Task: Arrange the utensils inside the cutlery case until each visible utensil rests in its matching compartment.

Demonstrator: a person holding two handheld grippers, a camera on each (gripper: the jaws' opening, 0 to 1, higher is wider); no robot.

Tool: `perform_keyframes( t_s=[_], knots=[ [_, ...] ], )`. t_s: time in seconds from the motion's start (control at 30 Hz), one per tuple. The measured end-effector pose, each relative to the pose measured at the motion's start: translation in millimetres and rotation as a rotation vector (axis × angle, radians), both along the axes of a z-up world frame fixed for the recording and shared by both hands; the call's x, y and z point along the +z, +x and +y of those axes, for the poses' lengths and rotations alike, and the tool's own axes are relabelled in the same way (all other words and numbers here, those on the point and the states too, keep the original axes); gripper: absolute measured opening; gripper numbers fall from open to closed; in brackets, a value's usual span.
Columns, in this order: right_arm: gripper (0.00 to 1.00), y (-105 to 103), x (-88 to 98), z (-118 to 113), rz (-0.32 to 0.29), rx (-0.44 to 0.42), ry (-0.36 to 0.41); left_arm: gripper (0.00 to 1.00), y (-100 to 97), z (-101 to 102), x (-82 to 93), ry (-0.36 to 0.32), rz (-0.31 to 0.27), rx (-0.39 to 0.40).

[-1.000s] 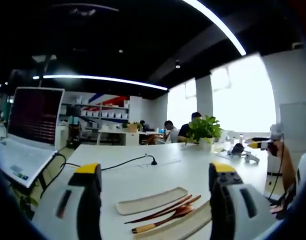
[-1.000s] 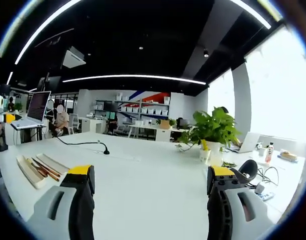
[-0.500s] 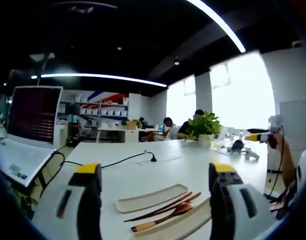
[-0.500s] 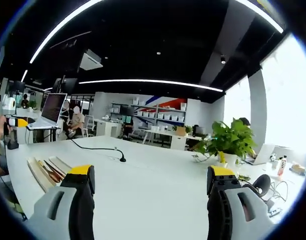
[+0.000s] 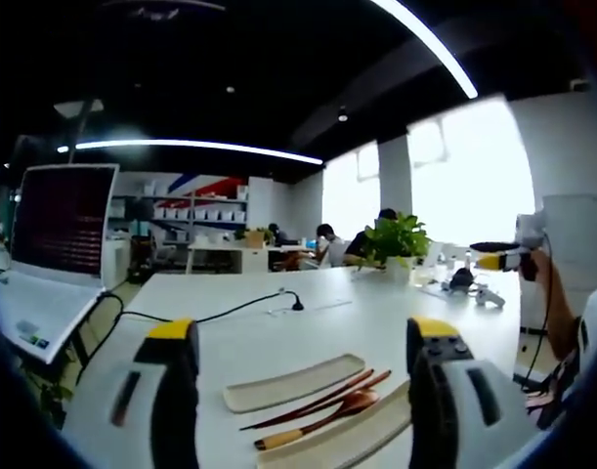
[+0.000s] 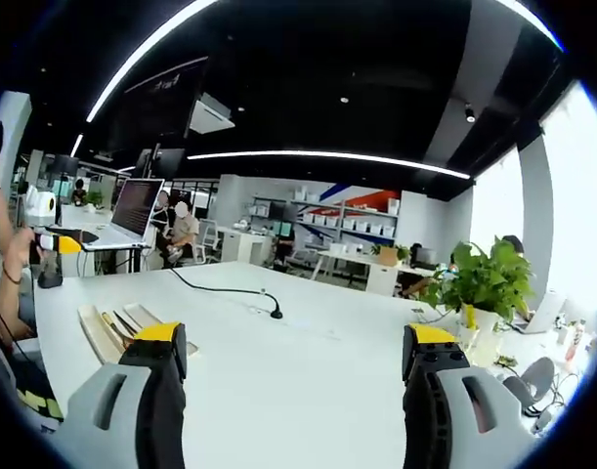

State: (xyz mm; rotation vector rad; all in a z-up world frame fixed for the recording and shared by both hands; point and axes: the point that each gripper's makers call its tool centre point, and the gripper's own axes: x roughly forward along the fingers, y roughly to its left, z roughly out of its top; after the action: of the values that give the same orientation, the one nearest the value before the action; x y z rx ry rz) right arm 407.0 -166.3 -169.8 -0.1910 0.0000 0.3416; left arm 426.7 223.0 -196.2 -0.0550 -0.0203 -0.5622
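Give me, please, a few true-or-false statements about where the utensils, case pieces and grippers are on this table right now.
1. The left gripper is shut on a chopstick. False: its jaws stand apart and hold nothing.
2. The wooden spoon lies on the table between two pale case pieces. True.
3. The potted plant stands inside the cutlery case. False: it stands on the table's far side, away from the case.
4. The right gripper is open and empty. True.
5. A black cable runs across the table beyond the utensils. True.
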Motion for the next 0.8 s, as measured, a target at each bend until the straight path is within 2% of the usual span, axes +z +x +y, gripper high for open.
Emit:
perform_keyframes(
  t_s=[0.4,0.53,0.8],
  knots=[
    [0.94,13.7,-6.1,48.1,0.037,0.119,-0.082,0.91,6.1,1.7,-10.8,0.021,0.037,-0.002],
    [0.94,17.2,-7.4,65.3,0.055,0.157,-0.098,0.86,7.7,-0.1,-17.7,0.042,0.058,-0.015],
    [0.92,24.2,-11.5,105.5,0.073,0.253,-0.153,0.86,12.6,-0.5,-29.4,0.068,0.095,-0.021]
  ],
)
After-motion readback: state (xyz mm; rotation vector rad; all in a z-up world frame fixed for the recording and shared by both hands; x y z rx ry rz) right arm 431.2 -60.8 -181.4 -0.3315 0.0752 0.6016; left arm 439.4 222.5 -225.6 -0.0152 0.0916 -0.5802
